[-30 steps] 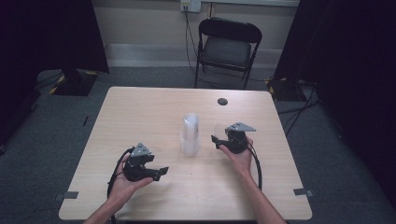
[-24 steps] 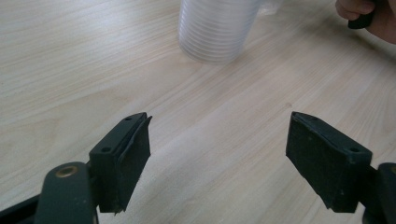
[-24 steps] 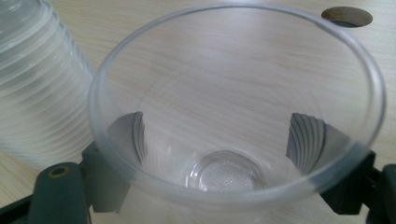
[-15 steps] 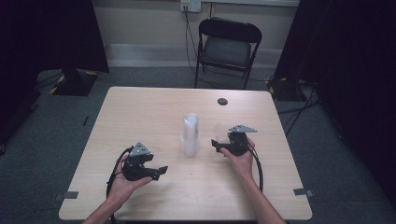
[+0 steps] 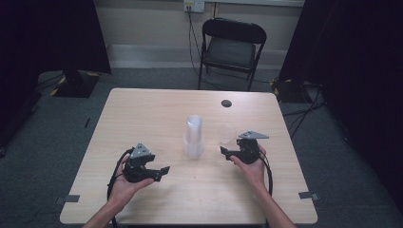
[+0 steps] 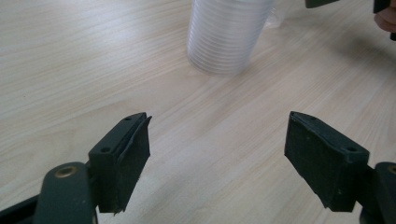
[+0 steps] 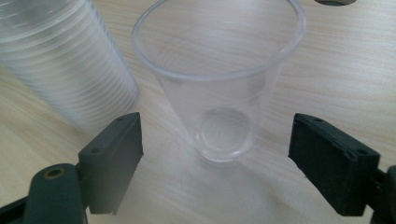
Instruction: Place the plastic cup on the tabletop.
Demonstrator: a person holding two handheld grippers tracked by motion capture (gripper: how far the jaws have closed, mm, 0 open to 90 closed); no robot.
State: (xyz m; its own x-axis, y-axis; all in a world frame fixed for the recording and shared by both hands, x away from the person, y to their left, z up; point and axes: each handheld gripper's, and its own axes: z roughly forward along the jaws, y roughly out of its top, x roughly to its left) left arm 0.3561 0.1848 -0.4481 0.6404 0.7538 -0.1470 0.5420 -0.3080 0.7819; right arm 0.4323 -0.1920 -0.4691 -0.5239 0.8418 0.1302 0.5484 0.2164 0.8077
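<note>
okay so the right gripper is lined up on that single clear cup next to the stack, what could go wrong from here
1. The single cup is thin, clear plastic standing between the open jaws of the right gripper; a hard squeeze could crumple it or make it pop out.
2. The stack of cups stands close beside it, so the nearer jaw might knock the stack over.
3. The cup looks light and empty; a jaw touching one side first could tip it.

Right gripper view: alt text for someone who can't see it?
A single clear plastic cup stands upright on the wooden table, just beyond the open right claw, whose two black pads sit wide apart at either side. A stack of clear cups stands close beside it at upper left.
</note>
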